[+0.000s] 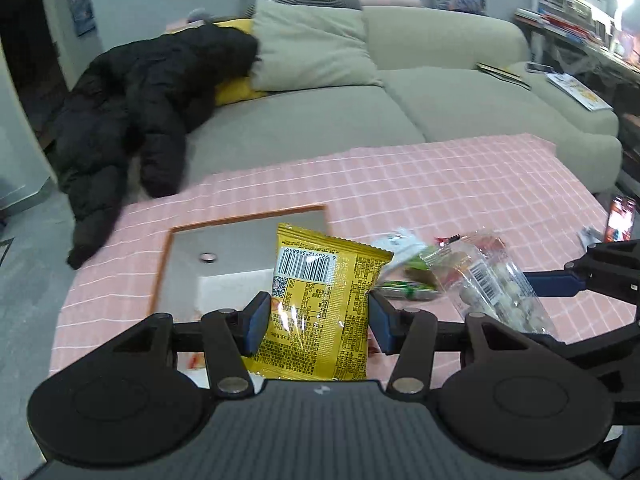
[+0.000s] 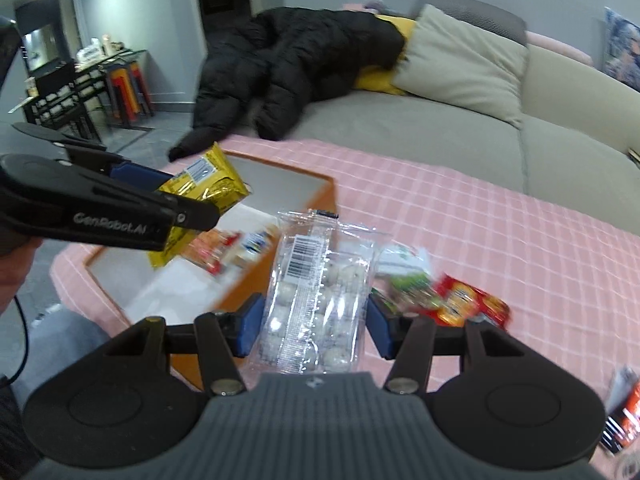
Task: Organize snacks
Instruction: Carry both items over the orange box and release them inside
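My left gripper (image 1: pixel 318 322) is shut on a yellow snack packet (image 1: pixel 320 280), held upright above the pink checked tablecloth (image 1: pixel 440 184). My right gripper (image 2: pixel 316 326) is shut on a clear packet of white balls (image 2: pixel 316 280), also lifted off the table. Each view shows the other gripper too: the left gripper (image 2: pixel 176 196) with the yellow snack packet (image 2: pixel 212 184) hangs over the orange-rimmed box (image 2: pixel 320 200), and the clear packet (image 1: pixel 492 284) sits to the right. The orange-rimmed box (image 1: pixel 240 220) holds a few snacks (image 2: pixel 216 248).
Loose snacks lie on the cloth: a green-and-white packet (image 2: pixel 408 276), a red packet (image 2: pixel 468 304), and another at the near right edge (image 2: pixel 624 420). A grey sofa (image 1: pixel 360 120) with a black jacket (image 1: pixel 140 100) and a cushion stands behind the table. A phone (image 1: pixel 620 220) stands at the right.
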